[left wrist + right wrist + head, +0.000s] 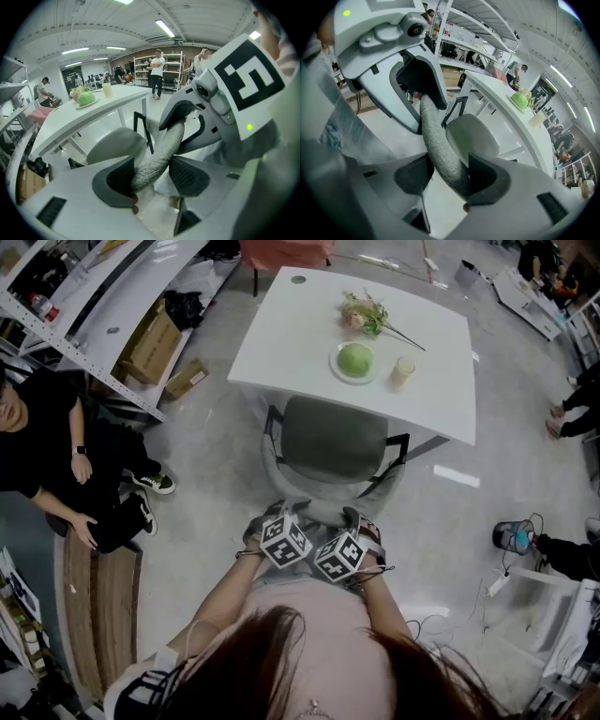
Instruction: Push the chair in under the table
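Chair (333, 442): backrest (159, 150) clamped in my left gripper (152, 174) and right gripper (446, 174); I should push evenly, straight toward table (281, 334), upper centre.

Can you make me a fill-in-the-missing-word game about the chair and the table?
1. On the chair, the left gripper and the right gripper are both shut on the grey ____.
2. The chair's seat is partly under the table, whose top is coloured ____.
3. The round ball on the plate is coloured ____.

Missing words: backrest; white; green.
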The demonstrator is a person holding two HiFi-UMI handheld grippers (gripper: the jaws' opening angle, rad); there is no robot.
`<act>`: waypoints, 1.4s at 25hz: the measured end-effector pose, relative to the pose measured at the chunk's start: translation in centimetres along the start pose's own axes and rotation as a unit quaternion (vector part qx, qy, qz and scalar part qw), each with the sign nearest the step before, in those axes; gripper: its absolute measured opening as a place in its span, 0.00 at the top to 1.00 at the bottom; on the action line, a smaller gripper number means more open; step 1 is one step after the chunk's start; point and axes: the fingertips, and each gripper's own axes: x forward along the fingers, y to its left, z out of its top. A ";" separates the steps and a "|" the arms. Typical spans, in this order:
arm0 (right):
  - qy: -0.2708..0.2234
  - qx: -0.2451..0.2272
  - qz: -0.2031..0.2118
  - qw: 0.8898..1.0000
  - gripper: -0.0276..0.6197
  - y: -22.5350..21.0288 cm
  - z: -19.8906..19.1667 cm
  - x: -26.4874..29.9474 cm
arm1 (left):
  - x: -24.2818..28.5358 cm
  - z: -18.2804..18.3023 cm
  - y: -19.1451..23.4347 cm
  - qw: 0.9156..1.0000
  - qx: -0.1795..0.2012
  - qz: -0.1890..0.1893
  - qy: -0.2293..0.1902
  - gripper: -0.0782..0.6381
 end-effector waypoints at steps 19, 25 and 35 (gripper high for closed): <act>0.008 -0.008 0.015 1.000 0.60 -3.7 1.2 1.4 | 1.3 2.0 3.2 1.000 -0.009 -0.005 0.013 0.56; 0.005 -0.006 0.026 1.000 0.60 -4.4 1.6 1.9 | 1.7 2.6 4.1 1.000 -0.011 -0.004 0.012 0.56; 0.007 -0.012 0.021 1.000 0.60 -6.5 1.8 2.7 | 2.6 3.8 5.6 1.000 -0.015 -0.003 0.015 0.56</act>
